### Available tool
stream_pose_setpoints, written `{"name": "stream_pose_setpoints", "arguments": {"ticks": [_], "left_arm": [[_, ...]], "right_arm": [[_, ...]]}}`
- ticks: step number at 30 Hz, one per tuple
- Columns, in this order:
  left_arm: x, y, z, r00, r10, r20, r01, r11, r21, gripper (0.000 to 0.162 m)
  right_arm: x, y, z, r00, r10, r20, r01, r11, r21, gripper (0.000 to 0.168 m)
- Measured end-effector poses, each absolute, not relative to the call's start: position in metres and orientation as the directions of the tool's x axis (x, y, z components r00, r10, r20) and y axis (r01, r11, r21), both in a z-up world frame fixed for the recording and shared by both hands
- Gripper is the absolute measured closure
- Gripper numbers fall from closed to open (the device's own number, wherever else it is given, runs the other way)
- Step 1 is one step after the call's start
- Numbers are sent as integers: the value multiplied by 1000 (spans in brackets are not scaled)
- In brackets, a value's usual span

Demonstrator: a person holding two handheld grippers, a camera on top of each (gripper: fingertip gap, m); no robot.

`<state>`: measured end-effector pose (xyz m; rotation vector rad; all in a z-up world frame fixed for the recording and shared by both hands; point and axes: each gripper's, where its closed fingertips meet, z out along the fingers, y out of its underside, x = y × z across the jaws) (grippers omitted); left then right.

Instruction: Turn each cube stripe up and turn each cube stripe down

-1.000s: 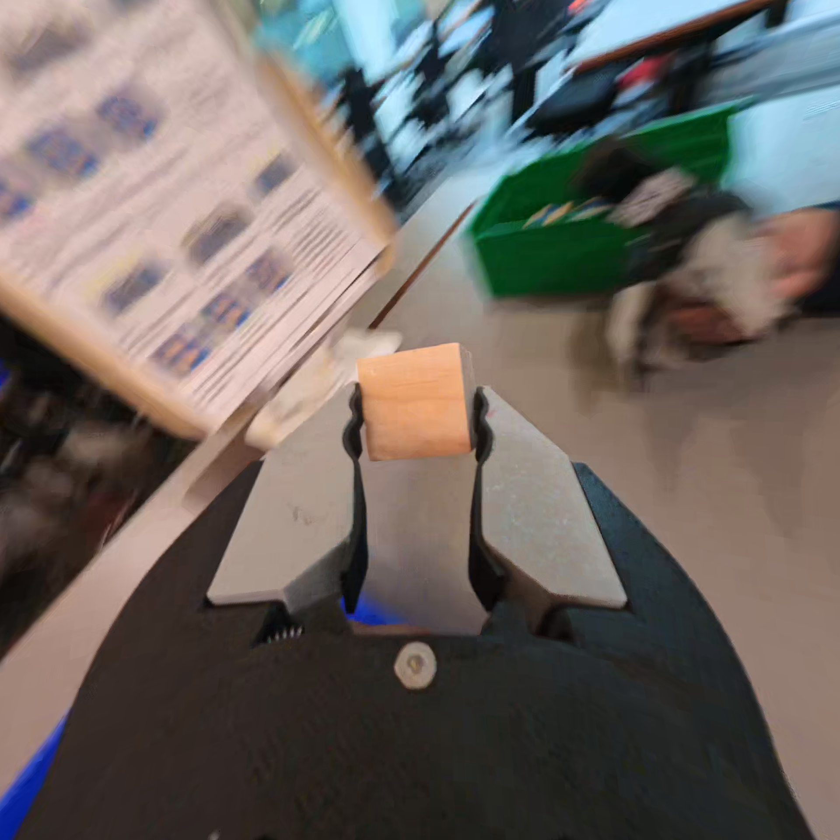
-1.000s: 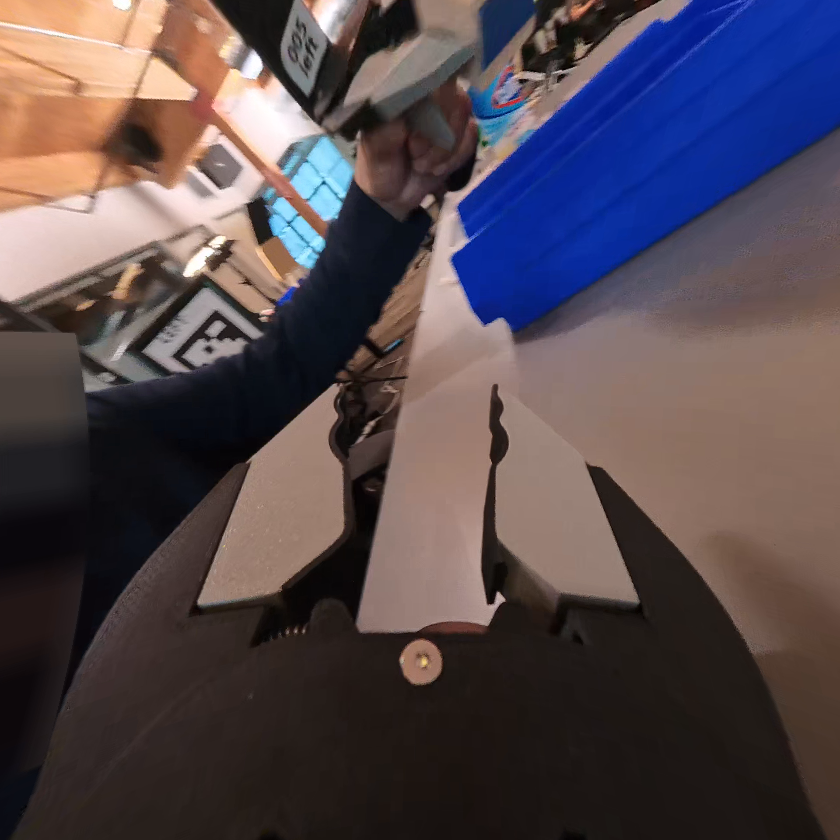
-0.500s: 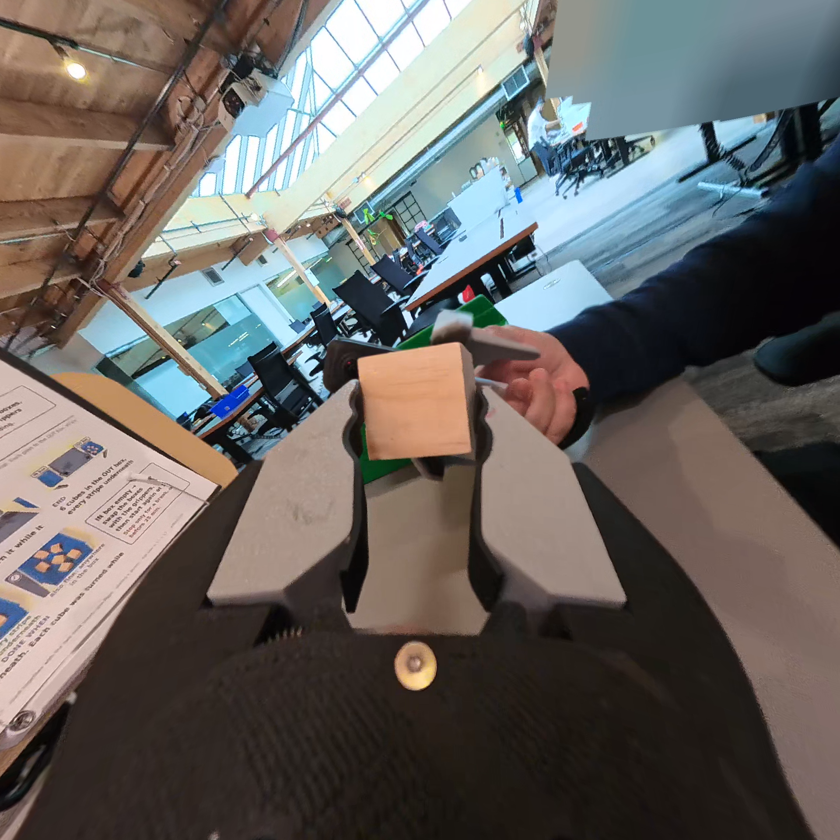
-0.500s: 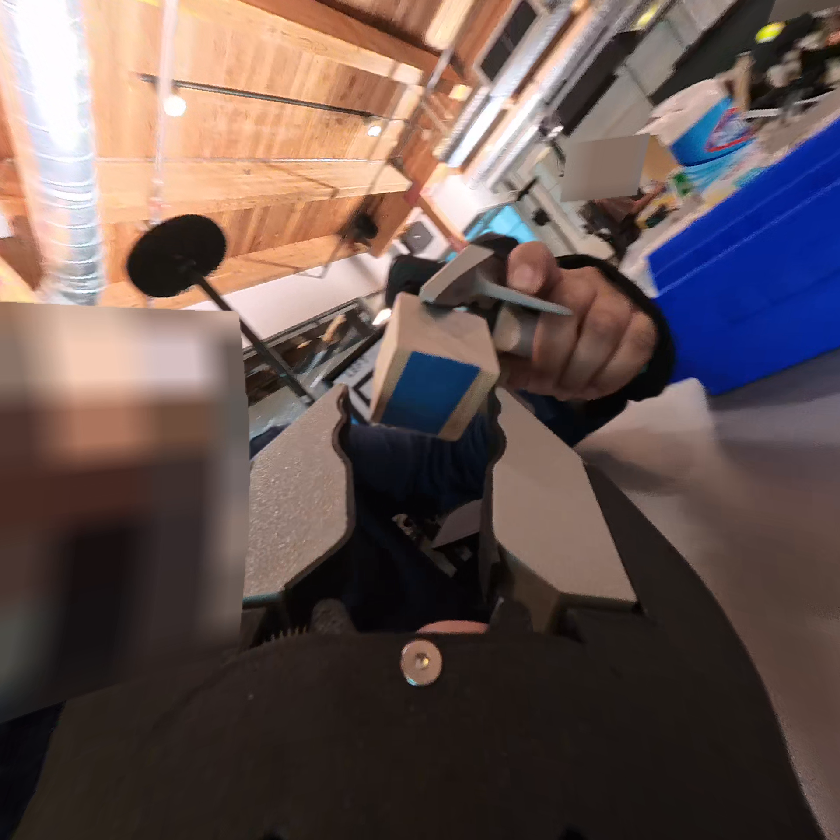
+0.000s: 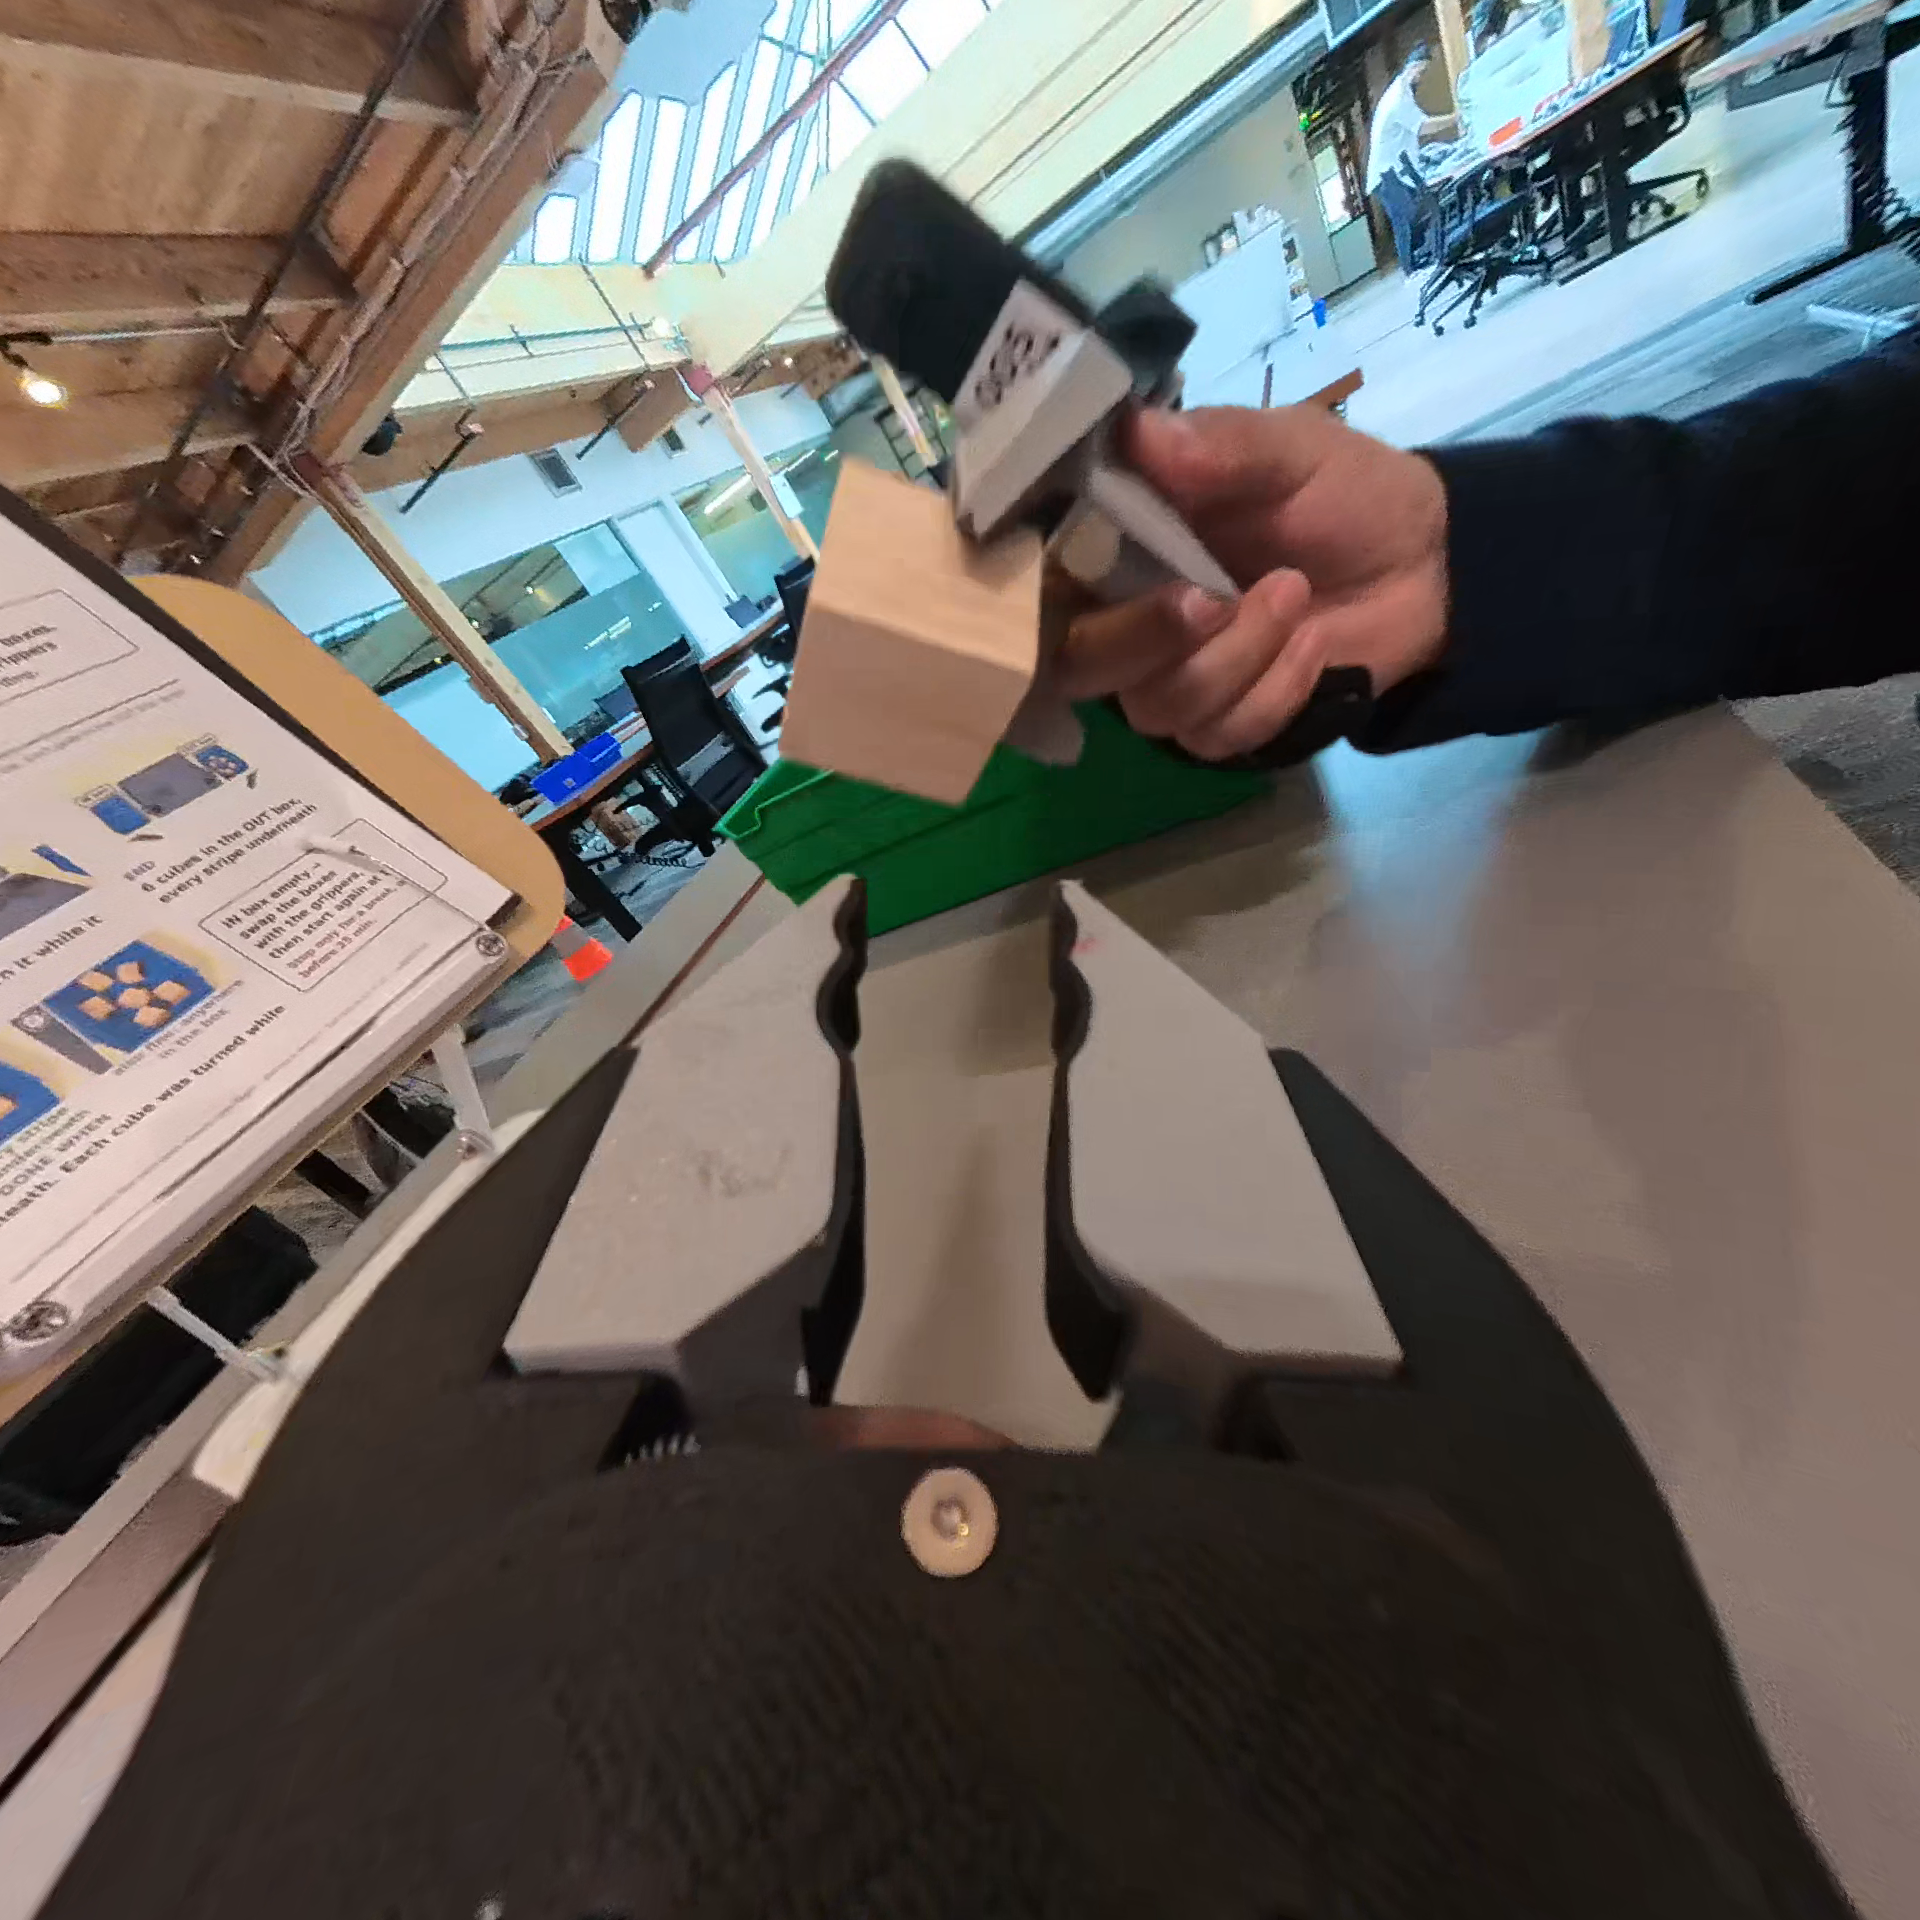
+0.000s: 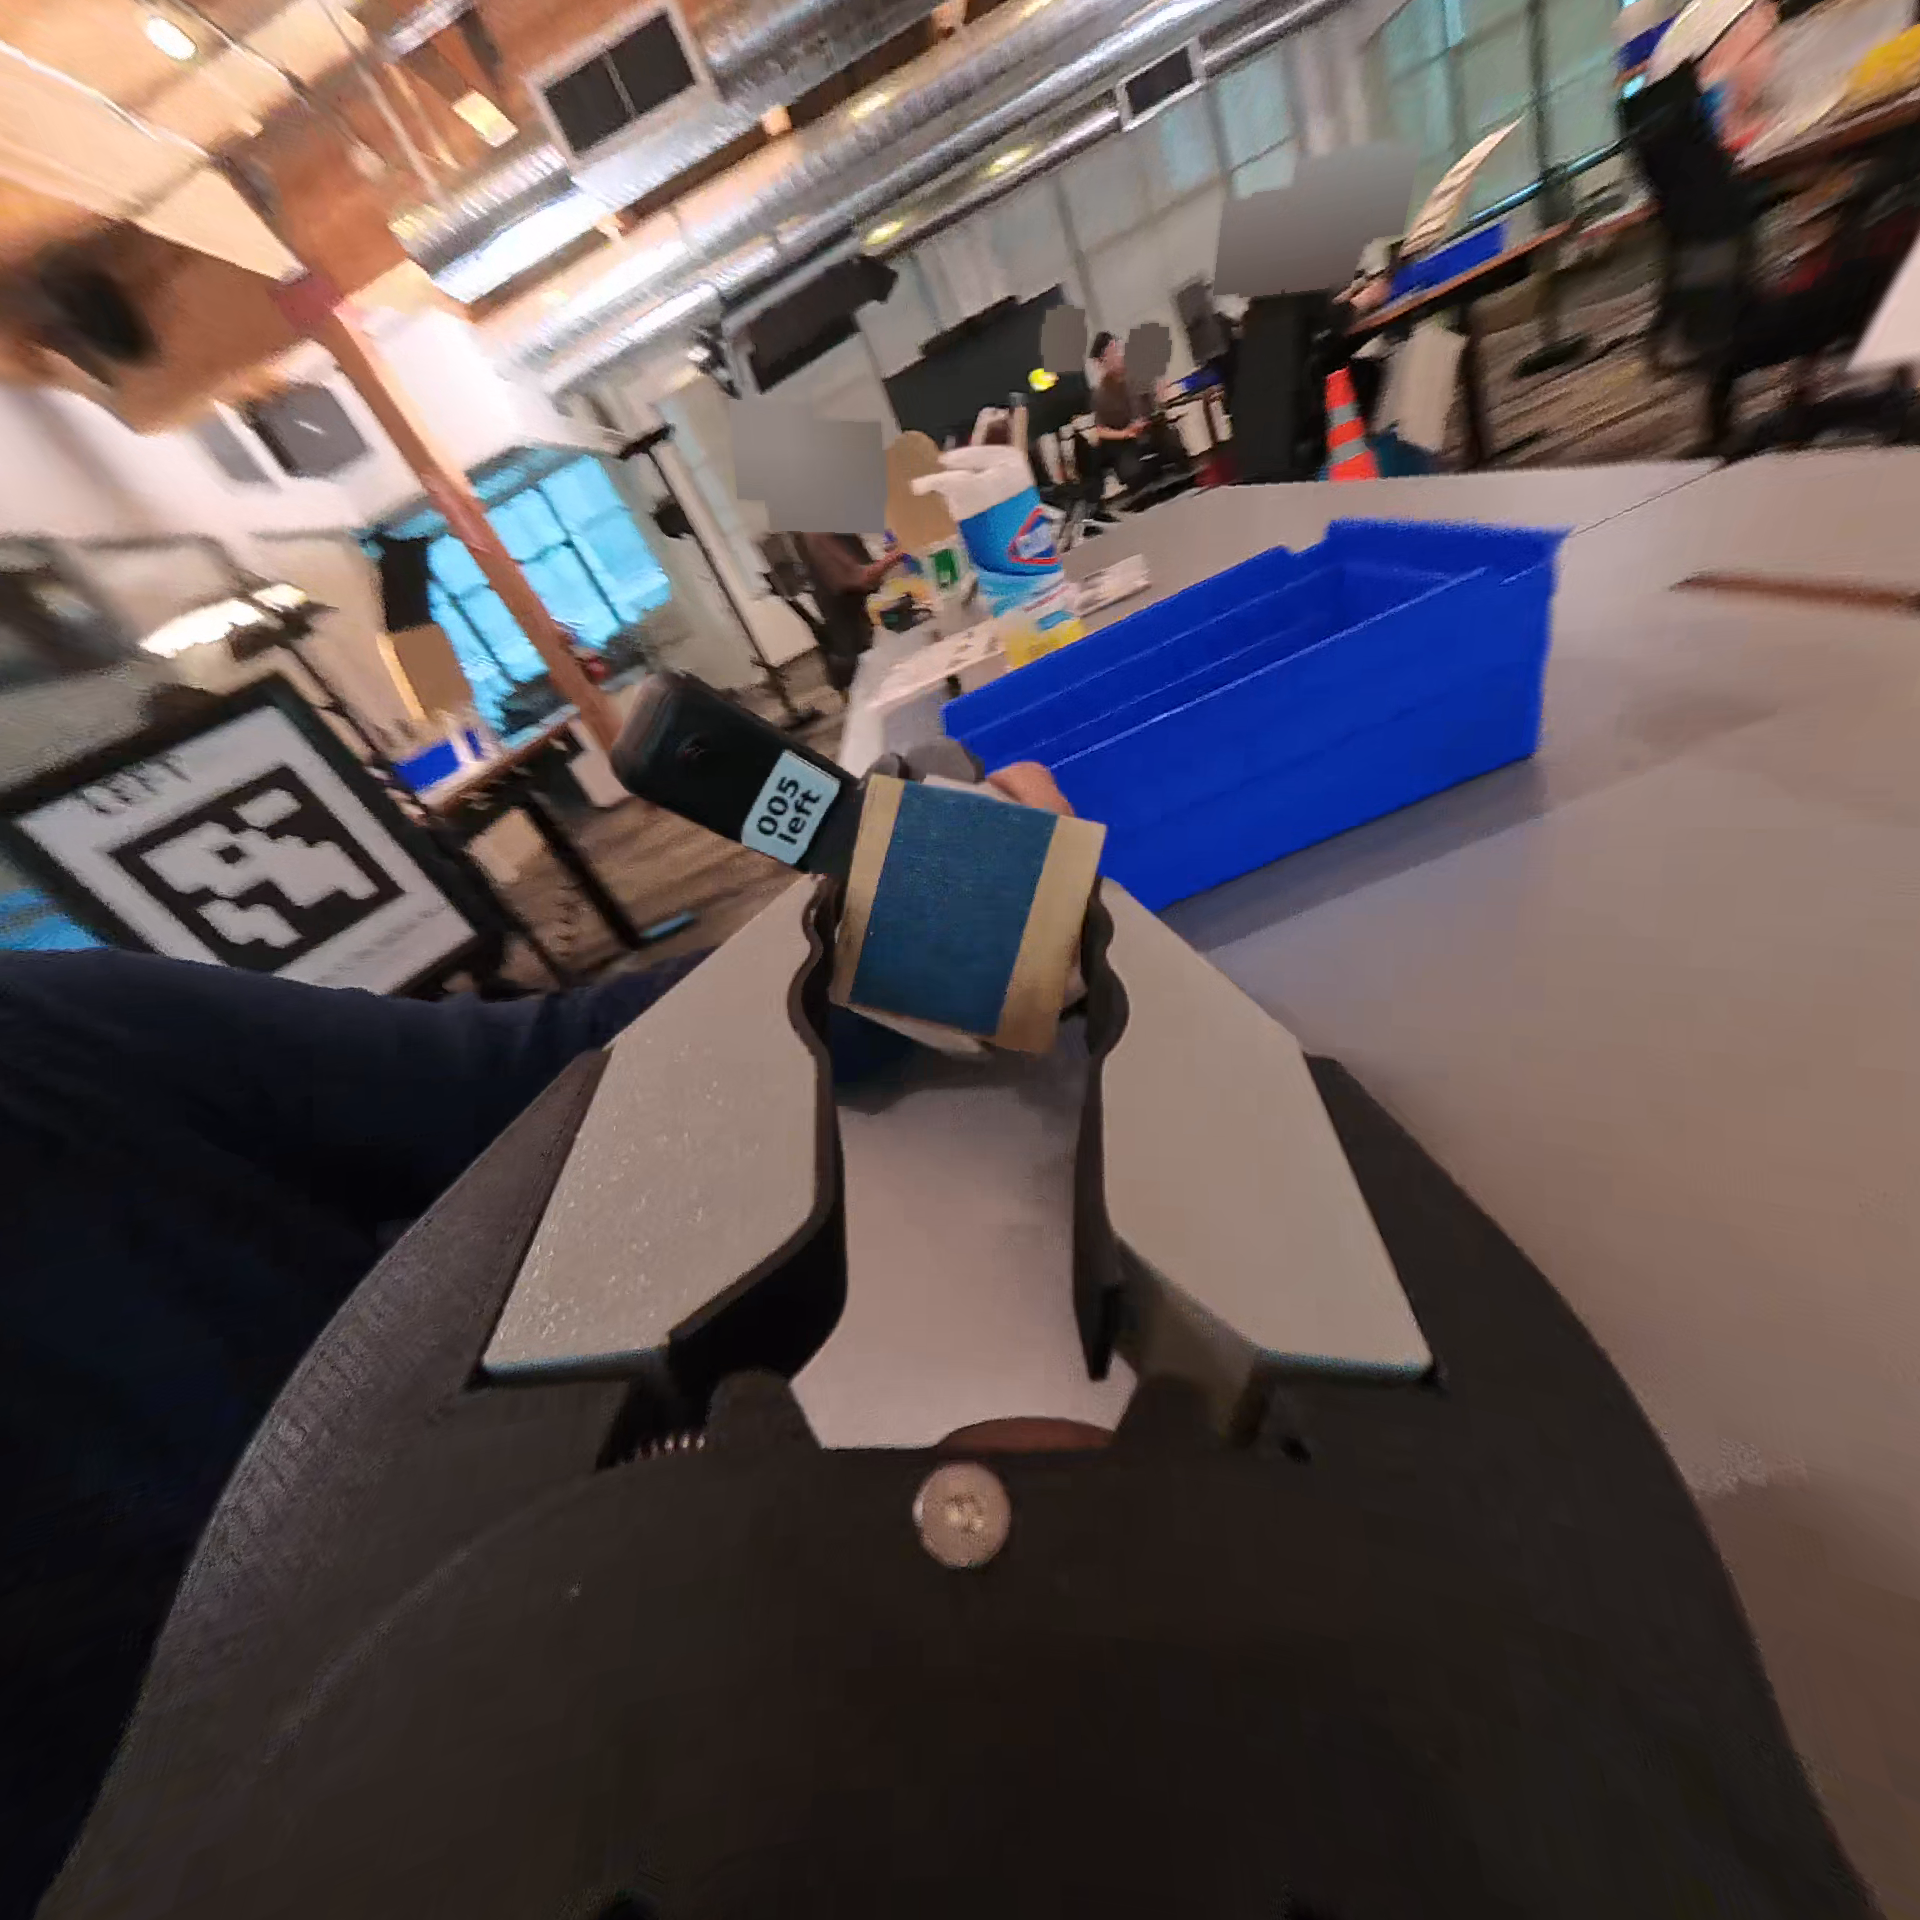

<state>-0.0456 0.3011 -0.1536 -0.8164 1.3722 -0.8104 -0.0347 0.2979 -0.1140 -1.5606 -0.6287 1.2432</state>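
Grey tabletop (image 6: 1558, 1039) as landmark. Blue plastic bin (image 6: 1299, 717) on its far side; white wipes canister (image 6: 1013, 551) beyond bin. Green plastic bin (image 5: 966, 842) at far edge; white instruction board (image 5: 156, 935) leaning off left edge.

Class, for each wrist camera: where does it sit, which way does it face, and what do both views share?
Left wrist: on the left gripper, facing across the table to the green bin; own open fingers, a hand beyond.
Right wrist: on the right gripper, facing the blue bin; own fingers shut on the cube, sleeve at left.
Both show the cube and table.
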Motion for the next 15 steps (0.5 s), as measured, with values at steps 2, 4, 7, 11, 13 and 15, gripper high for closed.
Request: {"name": "stream_pose_setpoints", "arguments": {"ticks": [2, 4, 7, 11, 13, 15], "left_arm": [[-43, 302, -159, 27, -880, -475, -2, 475, -880, 129], [-39, 303, -167, 28, -868, -497, -46, 495, -868, 131], [-36, 306, -172, 56, -829, -557, -94, 551, -829, 136], [-30, 299, -184, 20, -837, -546, -130, 540, -832, 136], [-28, 299, -189, 12, -835, -550, -153, 542, -826, 137], [-27, 301, -194, 12, -829, -559, -171, 549, -818, 138]], "right_arm": [[-30, 294, -109, 423, 839, -341, -108, -327, -939, 124], [-13, 293, -104, 554, 793, -252, -12, -295, -955, 123], [57, 302, -94, 762, 640, -104, 108, -284, -953, 124], [212, 312, -135, 960, 267, 80, 224, -564, -795, 124], [267, 295, -173, 980, 168, 111, 200, -743, -639, 123], [299, 279, -210, 988, 108, 110, 149, -849, -508, 122]]}}
